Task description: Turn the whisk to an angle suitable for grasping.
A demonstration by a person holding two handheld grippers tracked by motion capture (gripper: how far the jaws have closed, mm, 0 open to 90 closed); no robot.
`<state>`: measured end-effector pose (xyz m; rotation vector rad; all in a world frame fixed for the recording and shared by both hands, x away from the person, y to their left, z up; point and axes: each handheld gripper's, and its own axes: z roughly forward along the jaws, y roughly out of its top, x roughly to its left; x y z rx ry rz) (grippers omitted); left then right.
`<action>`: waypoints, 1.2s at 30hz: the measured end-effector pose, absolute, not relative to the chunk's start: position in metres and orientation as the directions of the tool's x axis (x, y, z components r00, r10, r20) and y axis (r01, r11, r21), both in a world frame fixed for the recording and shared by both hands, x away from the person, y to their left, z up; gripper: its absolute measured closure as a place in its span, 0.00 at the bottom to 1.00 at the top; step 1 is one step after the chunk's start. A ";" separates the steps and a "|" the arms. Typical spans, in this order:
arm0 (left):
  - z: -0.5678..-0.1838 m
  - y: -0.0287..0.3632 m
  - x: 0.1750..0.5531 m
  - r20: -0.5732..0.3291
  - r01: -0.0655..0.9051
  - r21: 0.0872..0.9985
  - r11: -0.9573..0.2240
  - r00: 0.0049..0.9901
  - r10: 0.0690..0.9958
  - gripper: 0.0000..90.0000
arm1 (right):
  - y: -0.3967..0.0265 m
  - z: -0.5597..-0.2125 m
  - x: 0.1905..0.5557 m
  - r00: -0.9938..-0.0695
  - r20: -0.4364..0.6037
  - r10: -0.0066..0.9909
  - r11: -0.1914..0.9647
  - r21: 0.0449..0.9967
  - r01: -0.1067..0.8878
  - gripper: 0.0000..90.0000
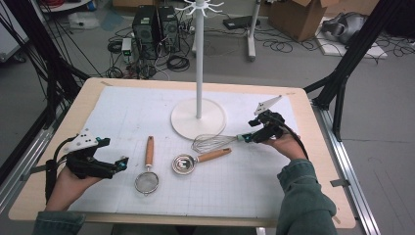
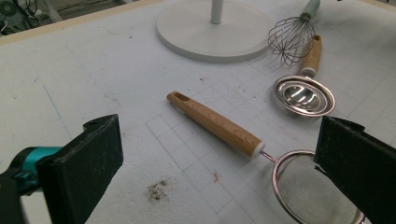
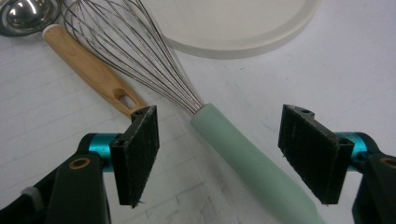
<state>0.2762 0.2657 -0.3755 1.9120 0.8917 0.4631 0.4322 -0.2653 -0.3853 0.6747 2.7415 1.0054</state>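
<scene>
A wire whisk [image 1: 210, 142] with a mint-green handle [image 3: 243, 154] lies on the white mat beside the stand's round base [image 1: 198, 119]. My right gripper [image 3: 219, 140] is open, its jaws on either side of that handle with gaps on both sides; it is seen at the whisk's handle end [image 1: 249, 137] in the high view. A mesh strainer [image 1: 147, 182] with a wooden handle [image 2: 215, 123] lies left of centre. My left gripper [image 1: 122, 163] rests open and empty just left of the strainer, whose mesh [image 2: 317, 186] sits by one jaw.
A steel scoop with a wooden handle [image 1: 185, 163] lies between the strainer and the whisk, its handle end [image 3: 88, 70] close to the right gripper's jaw. A tall white pole [image 1: 198, 58] rises from the base. The mat's grid extends toward the near table edge [image 1: 195, 218].
</scene>
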 end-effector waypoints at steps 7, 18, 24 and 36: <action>-0.376 0.266 0.277 -0.048 0.392 0.872 -0.293 0.665 0.746 0.02 | -0.258 -0.403 0.441 -0.906 0.053 0.419 0.717 0.593 0.366 0.39; -0.379 0.262 0.278 -0.055 0.396 0.867 -0.302 0.679 0.733 0.02 | -0.253 -0.414 0.449 -0.923 0.033 0.383 0.754 0.566 0.333 0.46; -0.380 0.261 0.278 -0.056 0.398 0.866 -0.303 0.679 0.732 0.02 | -0.250 -0.416 0.453 -0.936 0.025 0.350 0.783 0.542 0.307 0.50; -0.380 0.261 0.279 -0.057 0.398 0.866 -0.303 0.681 0.730 0.02 | -0.245 -0.422 0.456 -0.959 -0.023 0.284 0.824 0.516 0.232 0.56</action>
